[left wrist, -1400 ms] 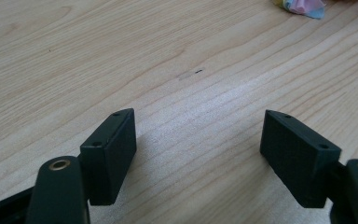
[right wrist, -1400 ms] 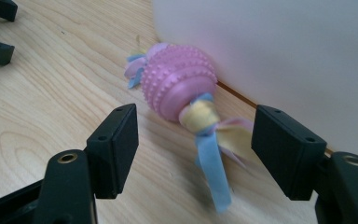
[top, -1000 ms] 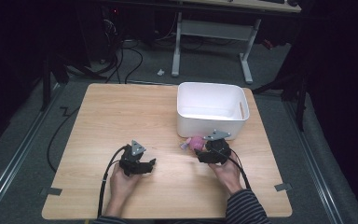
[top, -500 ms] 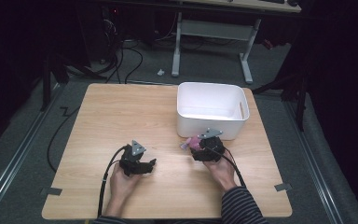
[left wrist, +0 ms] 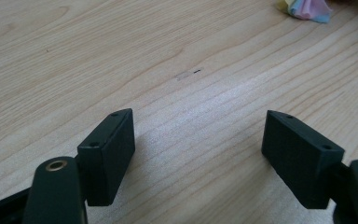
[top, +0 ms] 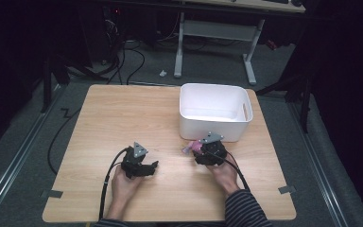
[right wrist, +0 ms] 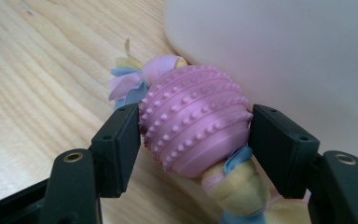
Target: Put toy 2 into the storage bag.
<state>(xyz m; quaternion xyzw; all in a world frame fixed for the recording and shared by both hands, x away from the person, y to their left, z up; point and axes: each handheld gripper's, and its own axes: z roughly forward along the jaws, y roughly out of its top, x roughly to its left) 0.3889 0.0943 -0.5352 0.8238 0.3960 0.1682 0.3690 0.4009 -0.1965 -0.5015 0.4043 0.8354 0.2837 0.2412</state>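
The grasp step is in hand: the right gripper (right wrist: 193,133) has just been closed on the pink knobbed toy (right wrist: 193,126), held beside the white bin (top: 215,111). The left gripper (left wrist: 198,154) is kept wide open, nothing between its jaws. Next, a lift over the bin's rim is called for

Take the bin (top: 216,111) as your landmark: it stands on the counter (top: 123,113) toward the far right part, and the knobbed toy (right wrist: 193,123) lies on the counter just before its near wall, touching or almost touching it. Your right tongs (top: 199,150) sit at that same spot before the bin, their jaws having just been closing, one on each side of the toy. Your left tongs (top: 155,165) rest well to the left of the bin and nearer to you, jaws apart over bare counter.
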